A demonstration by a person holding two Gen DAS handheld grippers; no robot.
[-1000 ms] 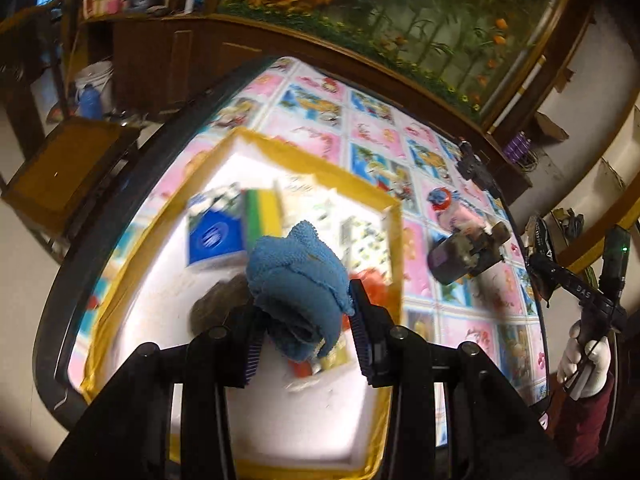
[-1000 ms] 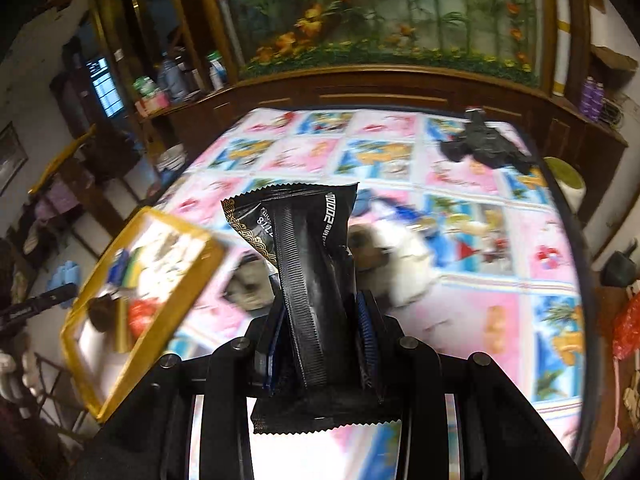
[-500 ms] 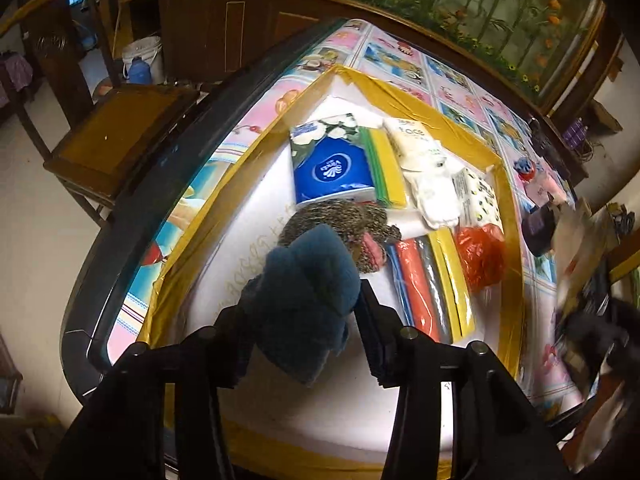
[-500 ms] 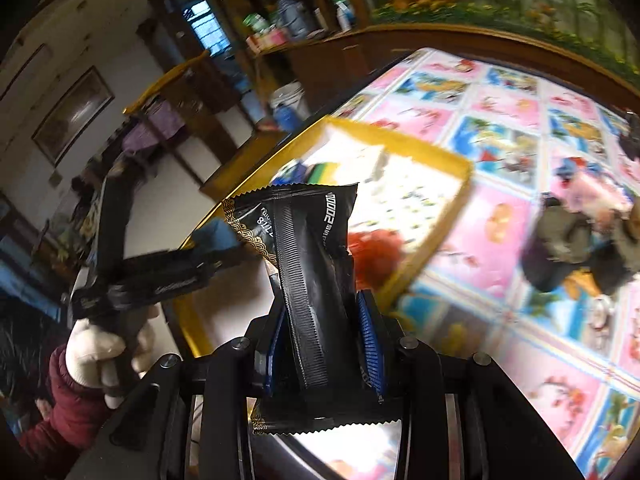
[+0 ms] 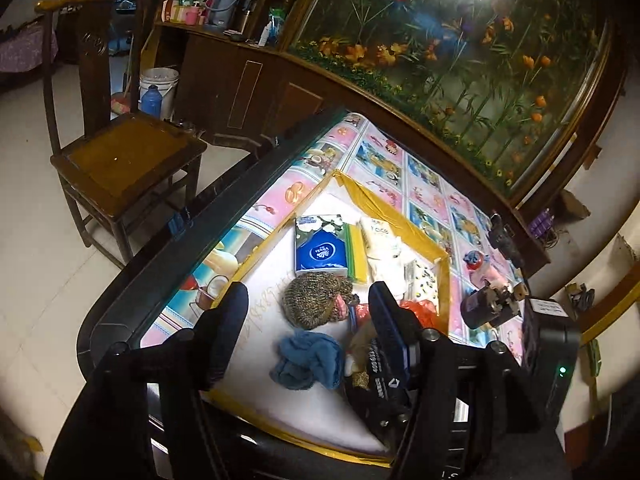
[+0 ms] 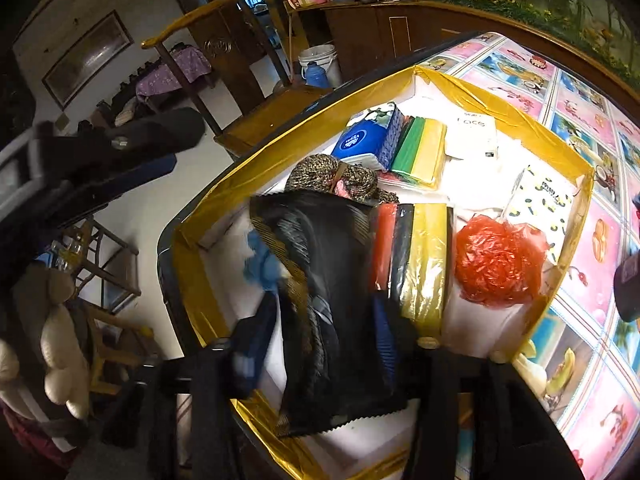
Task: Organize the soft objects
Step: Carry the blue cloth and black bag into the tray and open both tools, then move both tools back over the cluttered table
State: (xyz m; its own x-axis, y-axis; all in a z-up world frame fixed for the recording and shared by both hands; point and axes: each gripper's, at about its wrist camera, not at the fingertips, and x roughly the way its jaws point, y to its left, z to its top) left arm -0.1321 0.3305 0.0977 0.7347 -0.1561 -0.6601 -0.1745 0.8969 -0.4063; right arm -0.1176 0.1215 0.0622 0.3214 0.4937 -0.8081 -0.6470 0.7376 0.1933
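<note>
Wooden chair [image 5: 120, 152] on pale tiled floor [image 5: 36, 264]

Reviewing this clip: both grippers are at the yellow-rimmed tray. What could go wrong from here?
The black foil packet hangs partly over the crumpled blue cloth. If it is set down here, it may cover or pin the cloth. The right gripper sits close beside the open left gripper, so they might collide when pulling out.

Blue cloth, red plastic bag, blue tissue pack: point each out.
blue cloth [image 5: 308, 364], left wrist view, middle of the crumpled fabric.
red plastic bag [image 6: 496, 262], right wrist view, centre of the bunched plastic.
blue tissue pack [image 5: 320, 250], left wrist view, top face.
</note>
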